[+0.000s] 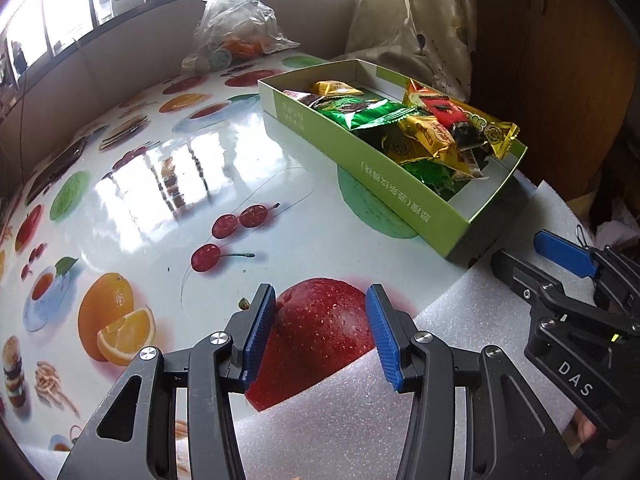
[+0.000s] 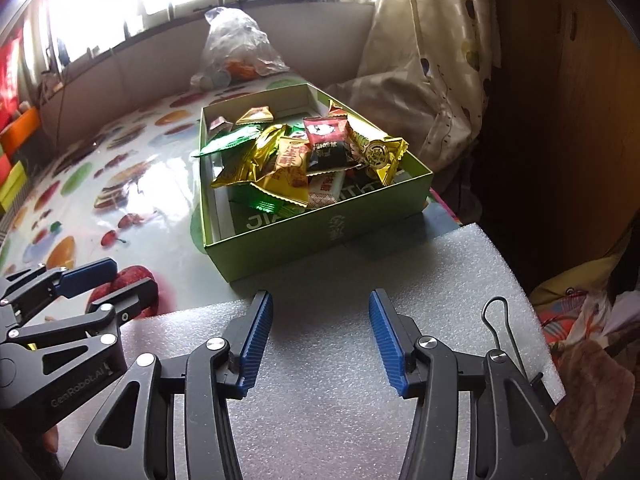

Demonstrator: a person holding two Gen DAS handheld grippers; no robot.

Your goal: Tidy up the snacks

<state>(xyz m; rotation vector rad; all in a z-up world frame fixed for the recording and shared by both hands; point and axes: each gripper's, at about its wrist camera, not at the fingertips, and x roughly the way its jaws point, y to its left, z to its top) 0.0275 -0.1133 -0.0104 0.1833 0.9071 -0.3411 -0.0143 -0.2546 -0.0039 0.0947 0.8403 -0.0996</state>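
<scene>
**Snacks piled in the green box, both tongs empty**

Snacks (image 2: 304,160) sit heaped in the green box (image 2: 320,236), which rests on the fruit-print table (image 1: 160,184) near its right side, with one end up against the white foam sheet (image 2: 340,360). From my right wrist view I count gold, green, red and black wrappers stacked over each other; the ones underneath are mostly covered, and I cannot read their printing. Lettering on the box floor is partly hidden by the pile. In my left wrist view the box runs away diagonally and its near wall blocks the lowest packets.

My right gripper (image 2: 320,340) hangs over the foam sheet just short of the box, its blue pads spread apart with nothing between them. My left gripper (image 1: 320,336) hangs over a printed red apple at the foam's edge, pads likewise spread and empty. Each gripper shows at the edge of the other's view, cut off by the frame.

Beyond the box a clear plastic bag (image 2: 236,48) stands at the table's far end; something orange shows inside, but the rest is too blurred to name. A curtain (image 2: 432,60) hangs to the right, and past it the corner is too dark to make out.
</scene>
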